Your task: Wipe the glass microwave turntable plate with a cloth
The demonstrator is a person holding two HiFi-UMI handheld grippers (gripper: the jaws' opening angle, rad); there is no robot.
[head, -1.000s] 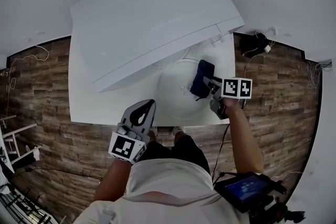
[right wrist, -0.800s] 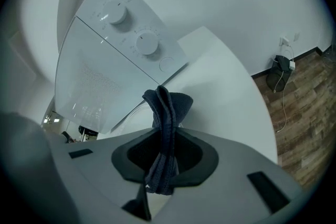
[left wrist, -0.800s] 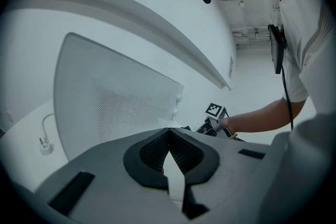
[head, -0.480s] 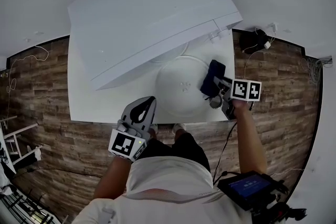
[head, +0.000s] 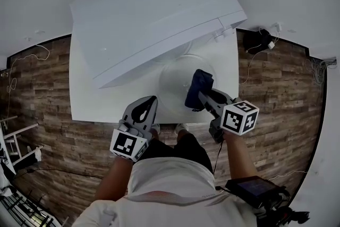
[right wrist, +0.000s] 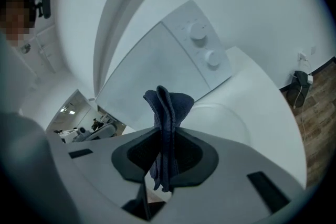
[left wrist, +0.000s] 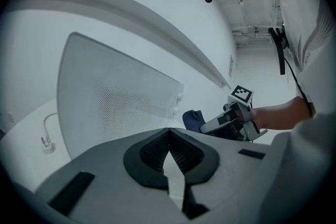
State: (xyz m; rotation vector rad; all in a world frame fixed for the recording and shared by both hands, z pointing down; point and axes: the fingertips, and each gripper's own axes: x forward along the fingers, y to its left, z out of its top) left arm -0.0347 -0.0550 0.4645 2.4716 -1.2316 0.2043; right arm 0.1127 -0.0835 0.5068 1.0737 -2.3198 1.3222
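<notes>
Right gripper (head: 197, 99) jaws clamped on folded dark cloth (head: 200, 84) over the glass plate (head: 172, 80), 3 o'clock side; left gripper (head: 150, 104) jaws closed, empty, at the plate's 7 o'clock.

The microwave (head: 154, 13) hems the plate (head: 172, 87) behind; its near-left rim lies open.

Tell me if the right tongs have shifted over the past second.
Yes. The right tongs, shut on the cloth, swung out to the glass plate's right rim, then came back inward and nearer the table's front edge.
</notes>
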